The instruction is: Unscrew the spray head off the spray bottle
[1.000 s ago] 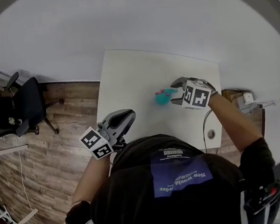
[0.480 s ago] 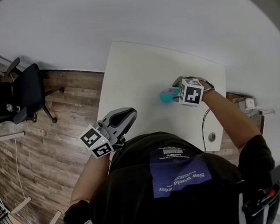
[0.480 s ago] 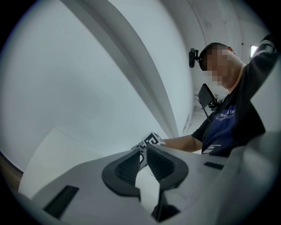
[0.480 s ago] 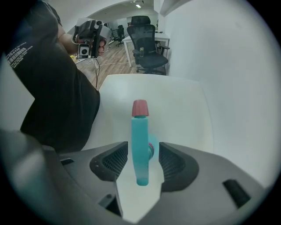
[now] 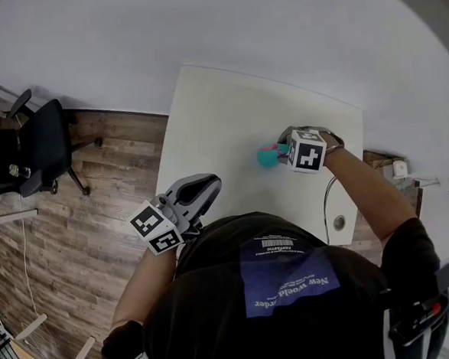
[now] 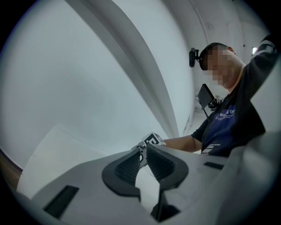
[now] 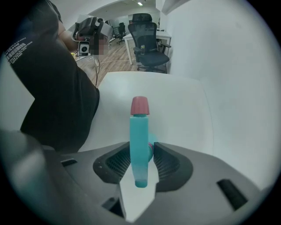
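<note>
We see right tool (image 7: 141, 154) low in centre of own view, pointing down, jaws just been closing, pads pressed on both sides of teal spray head (image 7: 139, 132); pink nozzle tip (image 7: 140, 105) sticks out above pads. In head view, spray bottle (image 5: 267, 156) sits on white tabletop (image 5: 220, 114), right of centre, under that tool. We note left tool (image 5: 197, 192) lower left of centre, near tabletop's lower left corner, jaws fully together, nothing between. Black office chair (image 5: 39, 161) far left on wood floor (image 5: 97, 222)
</note>
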Demonstrator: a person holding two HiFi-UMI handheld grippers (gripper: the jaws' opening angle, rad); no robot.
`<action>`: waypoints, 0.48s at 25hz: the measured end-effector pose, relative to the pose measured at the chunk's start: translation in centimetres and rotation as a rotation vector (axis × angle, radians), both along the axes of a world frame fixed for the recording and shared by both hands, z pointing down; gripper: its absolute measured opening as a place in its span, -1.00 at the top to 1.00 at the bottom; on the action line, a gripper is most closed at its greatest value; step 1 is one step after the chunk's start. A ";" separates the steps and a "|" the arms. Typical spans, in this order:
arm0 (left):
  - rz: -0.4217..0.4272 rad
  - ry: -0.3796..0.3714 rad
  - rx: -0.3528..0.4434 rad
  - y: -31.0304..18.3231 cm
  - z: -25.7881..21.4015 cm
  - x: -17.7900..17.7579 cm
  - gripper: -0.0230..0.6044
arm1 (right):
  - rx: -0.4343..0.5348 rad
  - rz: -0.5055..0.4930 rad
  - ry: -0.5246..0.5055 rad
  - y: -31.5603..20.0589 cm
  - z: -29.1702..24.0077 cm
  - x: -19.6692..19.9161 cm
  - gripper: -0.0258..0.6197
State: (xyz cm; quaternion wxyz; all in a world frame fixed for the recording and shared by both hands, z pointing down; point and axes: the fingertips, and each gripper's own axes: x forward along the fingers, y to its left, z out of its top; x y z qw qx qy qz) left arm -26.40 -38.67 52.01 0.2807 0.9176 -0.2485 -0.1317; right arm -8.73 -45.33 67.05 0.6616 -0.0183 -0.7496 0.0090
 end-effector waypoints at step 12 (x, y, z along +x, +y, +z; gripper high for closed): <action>0.011 0.002 0.000 -0.2 -0.1 0.3 0.76 | -0.001 0.048 -0.083 -0.2 -2.0 -0.8 0.46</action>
